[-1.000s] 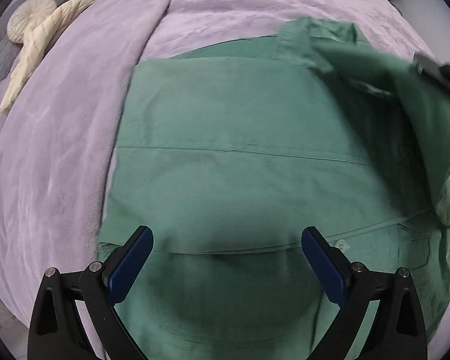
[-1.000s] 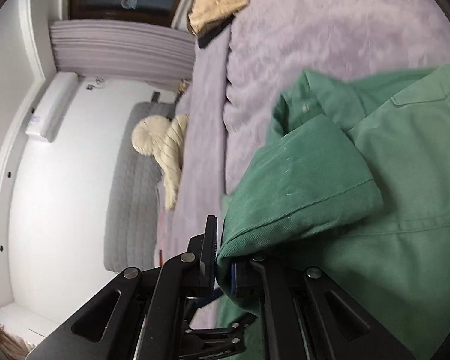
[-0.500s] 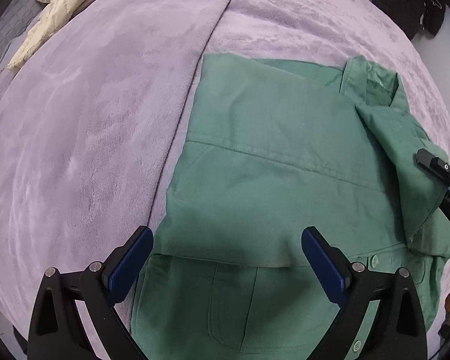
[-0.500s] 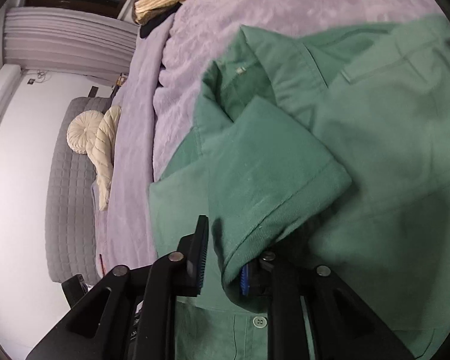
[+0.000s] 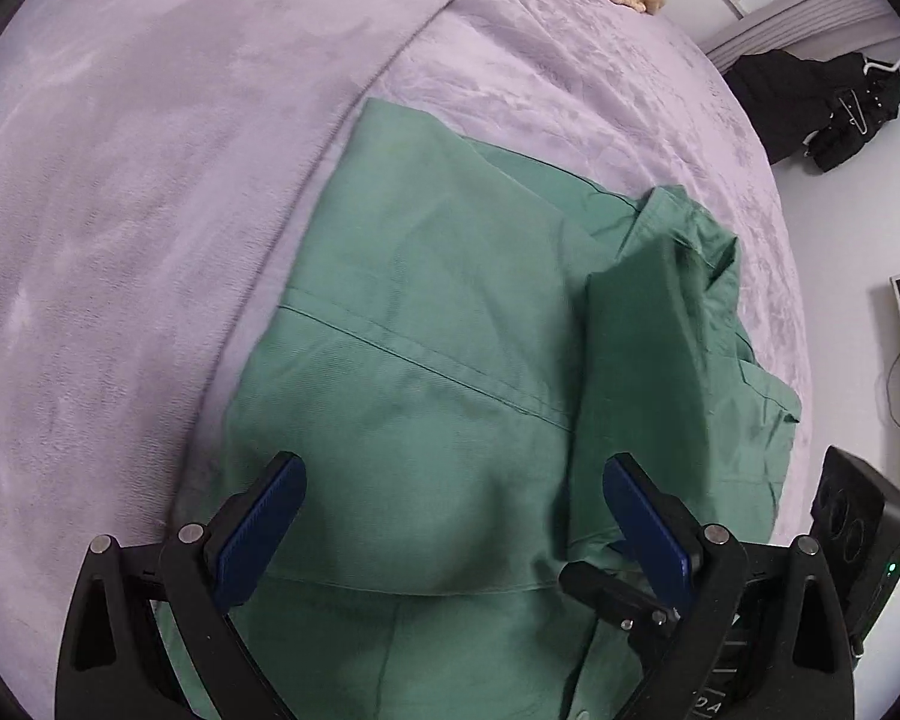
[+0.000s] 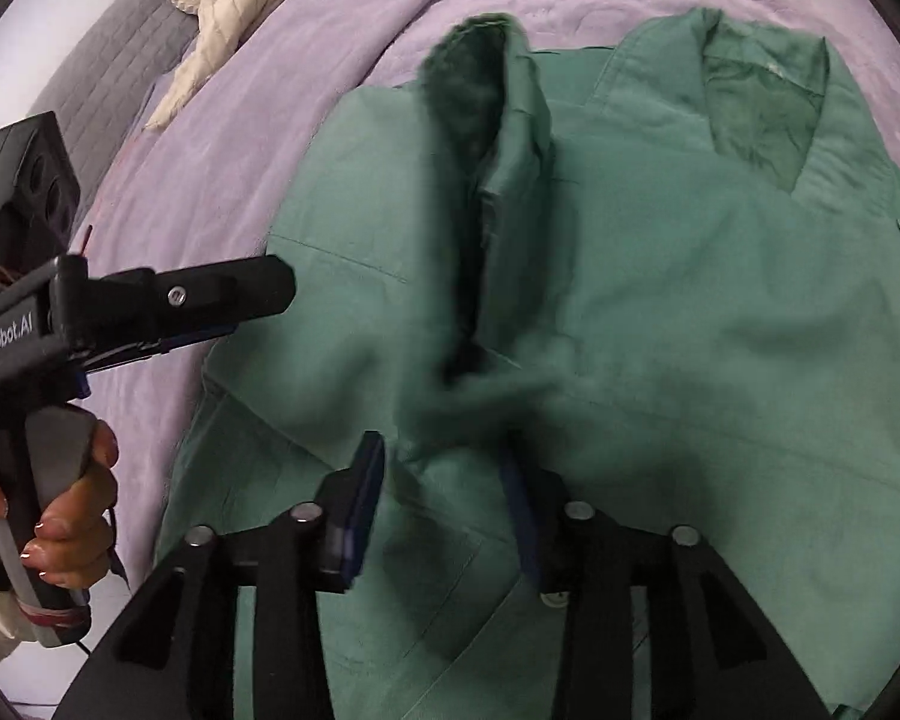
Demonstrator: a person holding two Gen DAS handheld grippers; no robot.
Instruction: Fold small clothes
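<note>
The shirt (image 5: 426,360) lies on the bed (image 5: 150,180); its sleeve (image 5: 642,384) is folded onto its right side. My left gripper (image 5: 450,528) hangs above the near hem, my right gripper (image 6: 444,498) beside it. A cushion (image 6: 240,6) lies beyond, far left.

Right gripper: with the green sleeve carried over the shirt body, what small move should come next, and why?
Probably draw the right gripper back off the sleeve. Its jaws stand parted around blurred cloth, and the sleeve already lies across the green shirt. The left gripper hangs open, holding nothing.
</note>
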